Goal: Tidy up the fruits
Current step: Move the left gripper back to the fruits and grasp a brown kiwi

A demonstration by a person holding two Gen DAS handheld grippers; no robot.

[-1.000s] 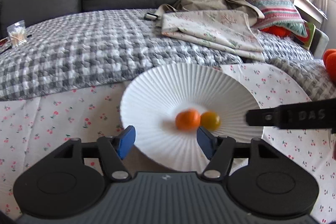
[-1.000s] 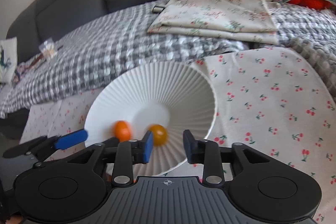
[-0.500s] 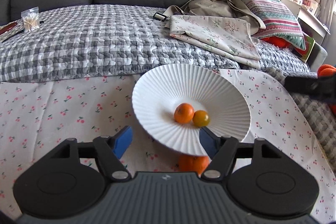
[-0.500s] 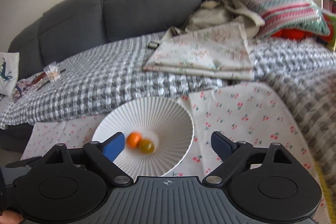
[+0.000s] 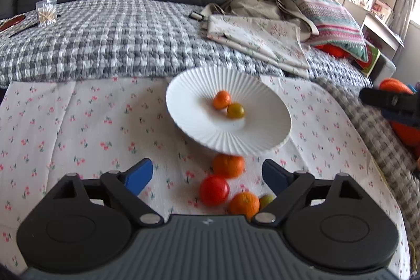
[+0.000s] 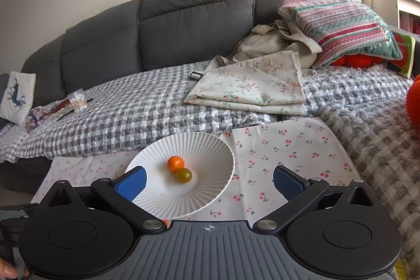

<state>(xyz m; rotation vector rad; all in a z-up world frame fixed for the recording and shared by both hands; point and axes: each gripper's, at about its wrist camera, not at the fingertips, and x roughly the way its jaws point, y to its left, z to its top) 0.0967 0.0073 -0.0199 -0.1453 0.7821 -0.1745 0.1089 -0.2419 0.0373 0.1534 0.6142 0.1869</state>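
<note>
Your left gripper [image 5: 207, 179] and right gripper [image 6: 208, 181] are both opening, nothing between the jaws; two fruits rest in the plate [image 6: 210, 148].

A cherry-print cloth [image 5: 78, 127] covers the near surface. On it stands a white ribbed bowl [image 5: 199, 127]. Just near of the bowl, four fruits lie loose on the cloth: an orange [image 5: 228, 165], a red tomato [image 5: 214, 190], a second orange [image 5: 244, 204] and a small greenish fruit [image 5: 266, 200], close together. Farther off, a grey checked blanket [image 5: 118, 43] carries a folded floral cloth [image 5: 262, 38] at right and a bag of cotton swabs [image 5: 46, 12] at far left.
</note>
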